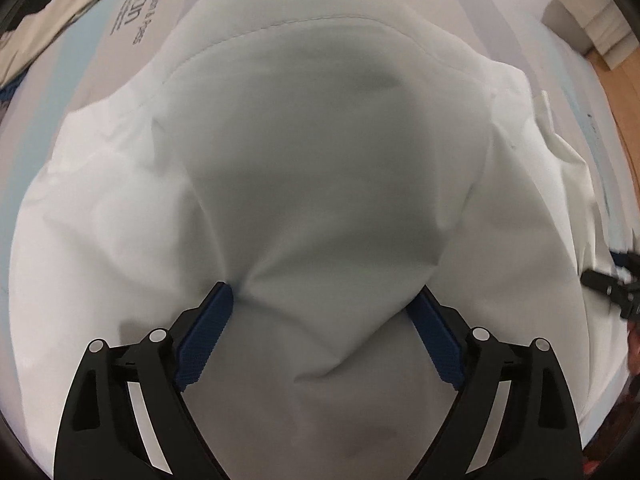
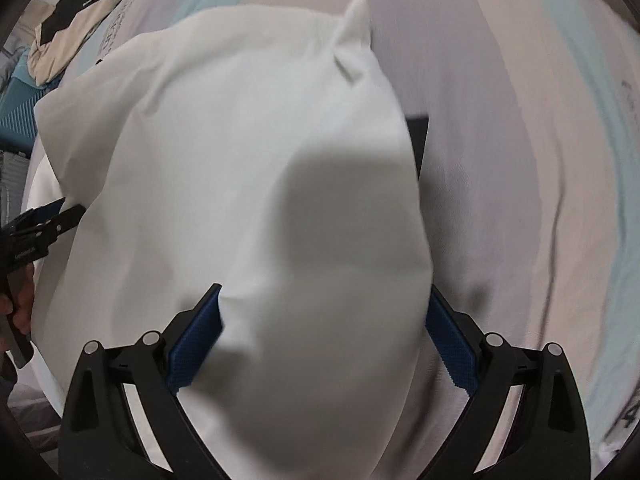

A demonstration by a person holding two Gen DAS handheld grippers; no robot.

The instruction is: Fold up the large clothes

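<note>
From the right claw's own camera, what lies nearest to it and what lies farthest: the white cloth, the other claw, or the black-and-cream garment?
1. White cloth: draped between the right claw fingers.
2. Left claw: at the cloth's left edge.
3. Black-and-cream garment: far upper left, on the bed.

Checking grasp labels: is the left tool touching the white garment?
Touching. The left wrist view shows the white garment bunched between the left tool's blue pads, pressed against both.

I see soft, even indoor light and no glare. The white cloth [image 1: 320,184] carries a broad grey shadow at its middle in both views. Fisheye bending and dark vignette ring the edges; the right view's rim smears with motion blur.
</note>
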